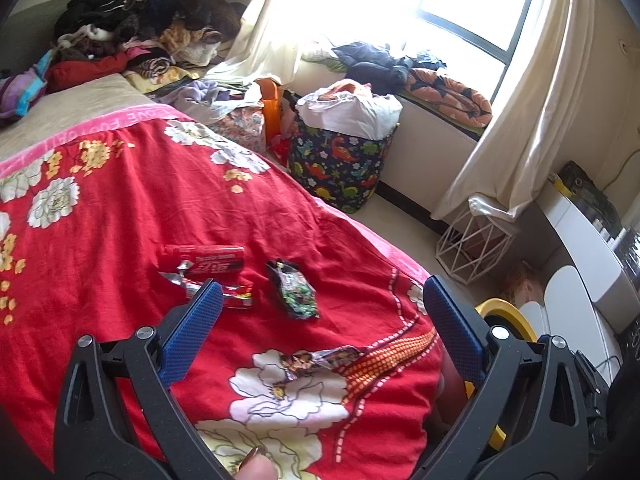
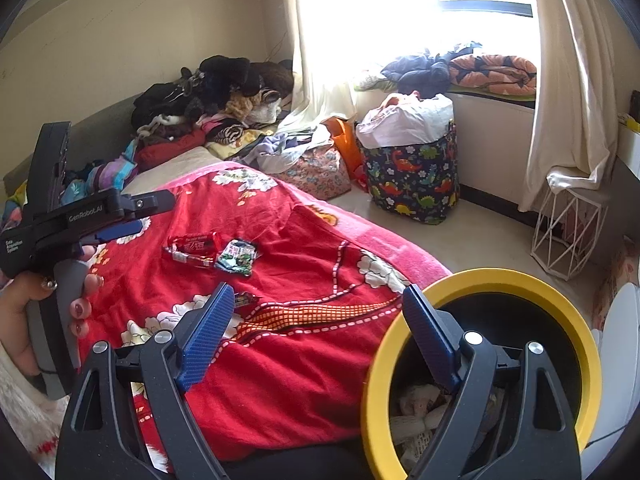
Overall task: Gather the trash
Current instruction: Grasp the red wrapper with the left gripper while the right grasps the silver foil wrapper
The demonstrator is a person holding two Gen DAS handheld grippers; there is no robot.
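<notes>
Red floral bedspread [image 1: 160, 208] is the landmark; 4 pieces of trash lie on it, none held. Red wrapper [image 1: 208, 261] sits mid-spread; crumpled foil wrapper [image 1: 236, 298] just beside it, partly hidden behind the left gripper's [image 1: 320, 308] blue pad; dark green-printed packet [image 1: 298, 292] near both, toward the spread's floor-side edge; a small brown wrapper [image 1: 316, 360] lies closer to the camera on a white flower, print too crumpled to read. Left gripper's fingers spread wide, nothing between them but cloth below; a fingertip is cut off at the bottom edge. Right gripper [image 2: 320, 308] also gapes wide, empty; its right pad overlaps the yellow-rimmed bin [image 2: 560, 308] standing off the spread's near corner; bin contents dim, pale crumpled stuff only. In the right view the person's hand [image 2: 24, 312] grips the left tool at the spread's left edge; clothes pile [image 2: 216, 92] beyond the spread's far end; dinosaur-print basket [image 2: 416, 184] on the floor past it; window overexposed.
</notes>
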